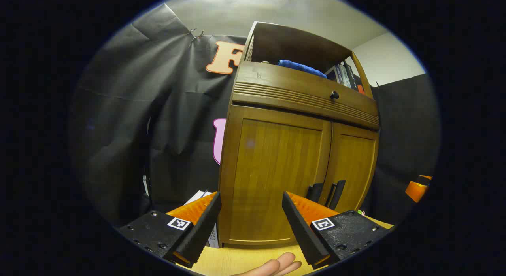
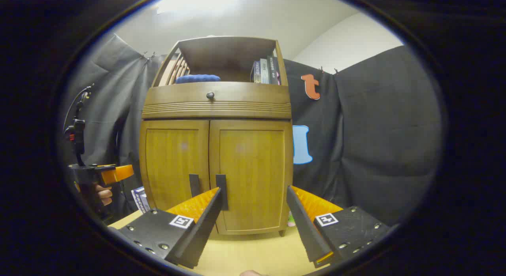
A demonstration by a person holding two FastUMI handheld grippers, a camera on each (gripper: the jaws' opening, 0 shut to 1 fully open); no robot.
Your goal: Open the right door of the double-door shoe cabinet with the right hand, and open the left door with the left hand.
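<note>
So nothing's opened yet: both doors, the left door [image 1: 272, 177] and the right door [image 2: 251, 177], stand closed ahead of my spread left tongs [image 1: 251, 224] and right tongs [image 2: 253, 222], handles untouched.

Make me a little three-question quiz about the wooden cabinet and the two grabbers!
1. True or false: both cabinet doors, the left door and the right door, are shut.
2. What sits on the open shelf beside the blue cloth? A) books B) shoes C) a bowl
3. Fill in: the right gripper has its fingers spread ____, holding nothing.

Key
1. True: both doors lie flush, with the two dark handles side by side at the middle.
2. A: books stand at the shelf's right end.
3. Open, as is the left gripper, which faces the left door.
</note>
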